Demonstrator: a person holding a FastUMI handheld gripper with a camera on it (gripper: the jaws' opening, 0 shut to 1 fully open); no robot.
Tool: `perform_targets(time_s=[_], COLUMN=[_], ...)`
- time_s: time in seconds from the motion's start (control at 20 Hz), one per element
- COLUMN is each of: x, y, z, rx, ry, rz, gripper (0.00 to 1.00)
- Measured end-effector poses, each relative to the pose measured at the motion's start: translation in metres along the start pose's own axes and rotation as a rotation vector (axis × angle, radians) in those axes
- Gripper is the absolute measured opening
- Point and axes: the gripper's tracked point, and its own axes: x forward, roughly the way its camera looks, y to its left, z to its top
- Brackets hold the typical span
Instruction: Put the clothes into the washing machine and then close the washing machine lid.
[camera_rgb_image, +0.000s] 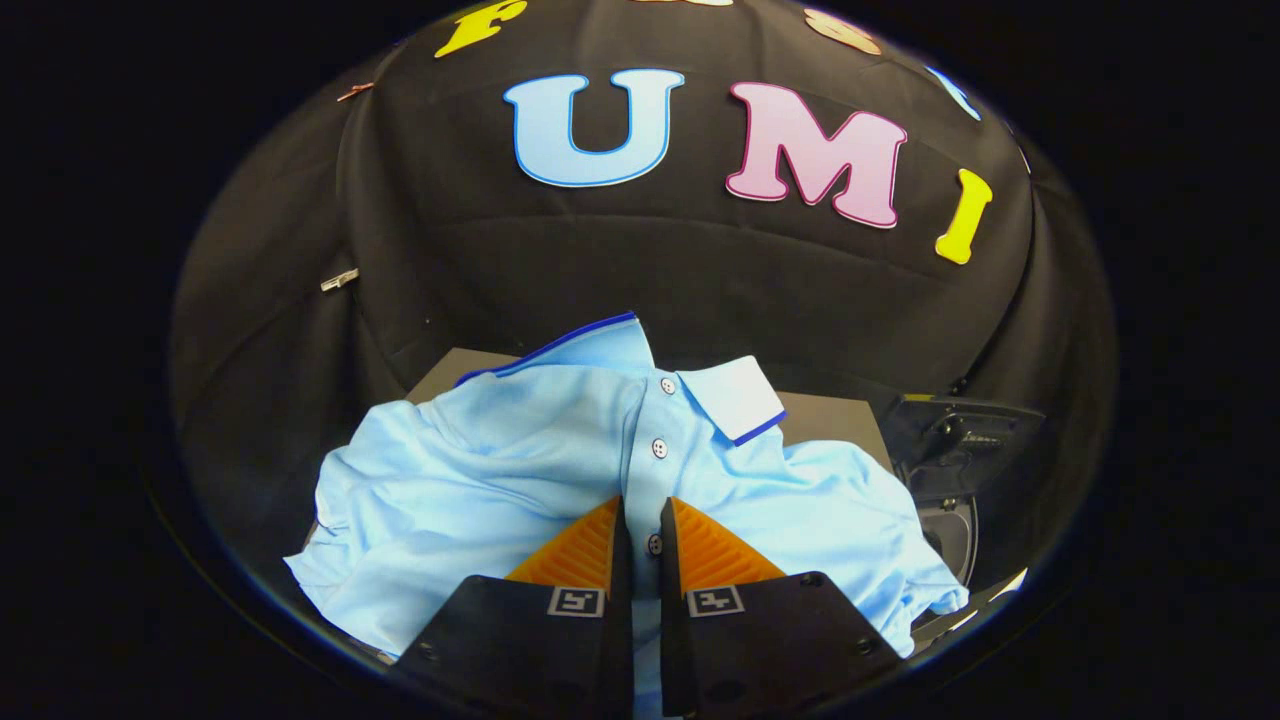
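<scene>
A light blue polo shirt (480, 490) with a white collar edged in dark blue lies crumpled across a grey-brown table (830, 415). My gripper (640, 520) is shut on the shirt's button placket, a narrow strip of cloth with one button pinched between both fingers. Two more buttons run up the placket just beyond the fingertips. To the right of the shirt stands the dark washing machine (950, 470) with its lid (965, 430) raised and part of its round opening showing past the shirt's sleeve.
Black booth cloth hangs behind the table and wraps both sides. The washing machine sits close against the table's right end. A strip of bare tabletop shows behind the collar.
</scene>
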Motion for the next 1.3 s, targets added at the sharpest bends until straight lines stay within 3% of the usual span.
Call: perform_targets(time_s=[0.3, 0.65, 0.85, 1.3], x=[-0.023, -0.034, -0.043, -0.066], y=[0.003, -0.02, -0.055, -0.17], z=[0.022, 0.022, 0.022, 0.023], rx=[0.05, -0.036, -0.047, 0.097], ry=[-0.073, -0.117, -0.13, -0.156], rz=[0.04, 0.026, 0.01, 0.012], gripper=[0.15, 0.16, 0.15, 0.15])
